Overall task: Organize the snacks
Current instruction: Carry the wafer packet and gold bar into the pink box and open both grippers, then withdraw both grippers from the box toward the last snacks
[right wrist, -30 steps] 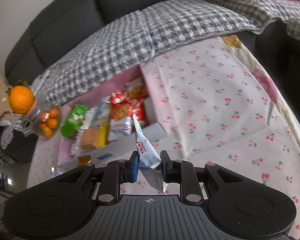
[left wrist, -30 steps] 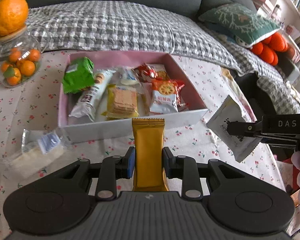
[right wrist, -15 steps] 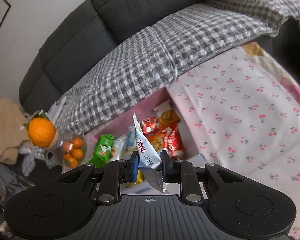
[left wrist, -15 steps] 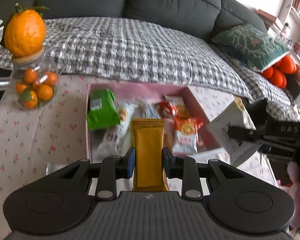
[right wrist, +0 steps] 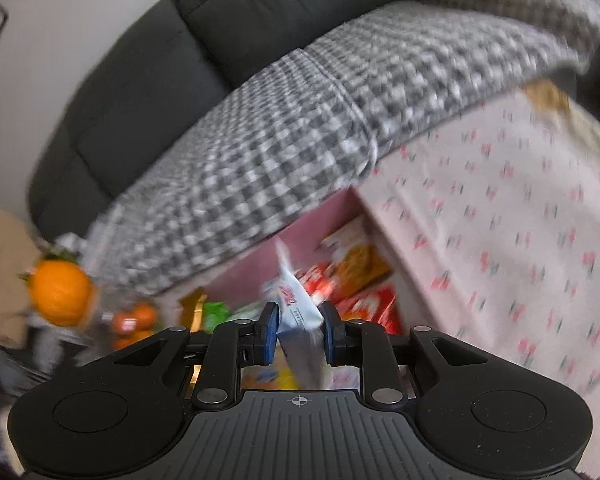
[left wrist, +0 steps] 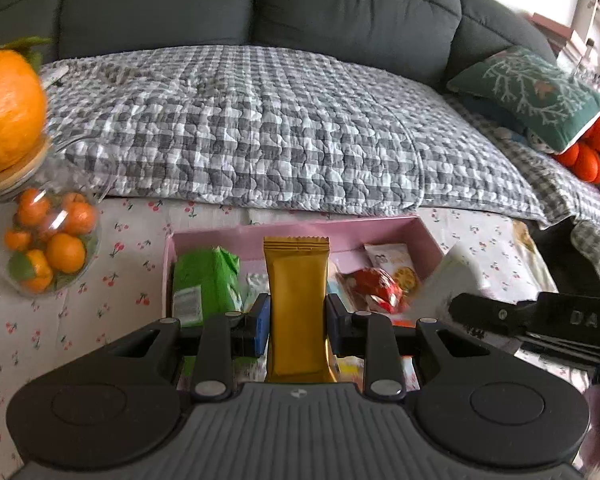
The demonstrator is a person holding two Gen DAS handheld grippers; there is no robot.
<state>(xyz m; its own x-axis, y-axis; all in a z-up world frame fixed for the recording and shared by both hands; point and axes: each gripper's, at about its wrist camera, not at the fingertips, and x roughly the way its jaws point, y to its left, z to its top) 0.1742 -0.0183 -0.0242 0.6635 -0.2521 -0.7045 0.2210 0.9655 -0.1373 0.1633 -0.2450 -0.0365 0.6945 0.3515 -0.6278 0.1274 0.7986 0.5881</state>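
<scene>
**Two packets held above the pink box**

Left wrist view: the left gripper (left wrist: pixel 296 316) pinches a gold bar packet (left wrist: pixel 297 284) by its lower half, the packet standing upright between the blue pads. Beyond it lies the pink box (left wrist: pixel 423 236) on the cherry-print tablecloth (left wrist: pixel 52 320), already holding a green packet (left wrist: pixel 204 282) at its left and red snack bags (left wrist: pixel 374 290) toward its right. The right gripper (left wrist: pixel 460 304) comes in from the right, carrying a white sachet (left wrist: pixel 456 272) near the box's right wall. A glass jar of small oranges (left wrist: pixel 46 248) stands to the left of the box.

Right wrist view: the picture is blurred. The right gripper (right wrist: pixel 297 328) is clamped on the white sachet (right wrist: pixel 296 300), which sticks up at a tilt over the box's right part, above the red snack bags (right wrist: pixel 364 300).

Risks, as I judge them: both claws crowd the same box, so they may knock each other on the way down. The sachet is thin and held near one end; a quick swing could flip it out past the right wall. The bar, released upright, may topple onto the green packet rather than lie flat.
</scene>
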